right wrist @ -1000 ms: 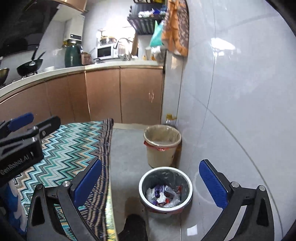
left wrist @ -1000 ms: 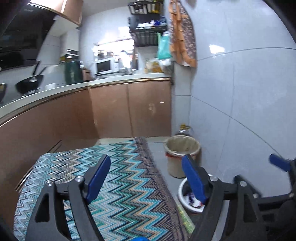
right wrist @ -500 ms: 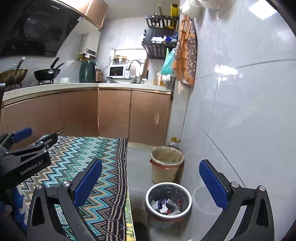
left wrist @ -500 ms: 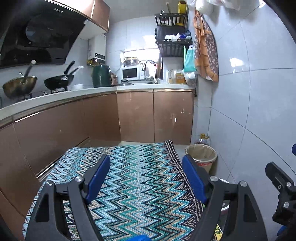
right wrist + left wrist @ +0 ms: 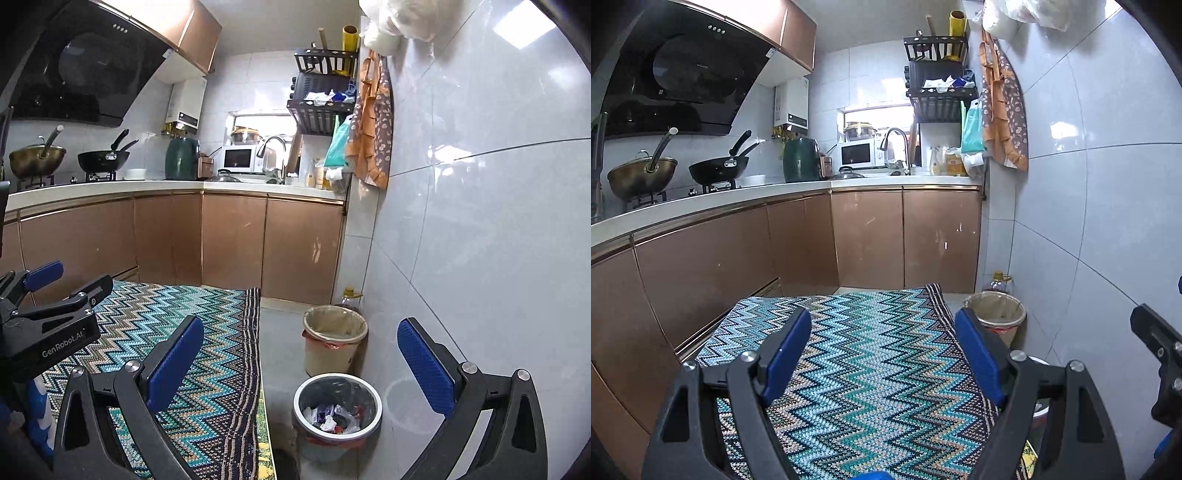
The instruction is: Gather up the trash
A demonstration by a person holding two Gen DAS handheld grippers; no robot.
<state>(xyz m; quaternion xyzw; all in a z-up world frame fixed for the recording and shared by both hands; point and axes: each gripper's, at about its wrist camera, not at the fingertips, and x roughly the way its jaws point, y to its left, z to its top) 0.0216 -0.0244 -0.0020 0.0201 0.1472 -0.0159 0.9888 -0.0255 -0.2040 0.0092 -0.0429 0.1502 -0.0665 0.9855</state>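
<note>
Bins: two, near the right wall; the metal bin [image 5: 338,410] stands upright, mouth up, with the tan lined bin [image 5: 334,345] just beyond it.
Trash: a crumpled wrapper pile [image 5: 332,419] inside the metal bin, no clear long axis.
Left gripper [image 5: 882,354]: spread wide, empty, over the zigzag rug [image 5: 871,369].
Right gripper [image 5: 301,363]: released, empty, above the bins.
Around: oil bottle [image 5: 351,295] behind the tan bin; brown cabinets [image 5: 236,240] far.

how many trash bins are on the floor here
2: a metal bin holding trash nearest the camera, and a beige lined bin just behind it by the wall. Others may be hidden.
</note>
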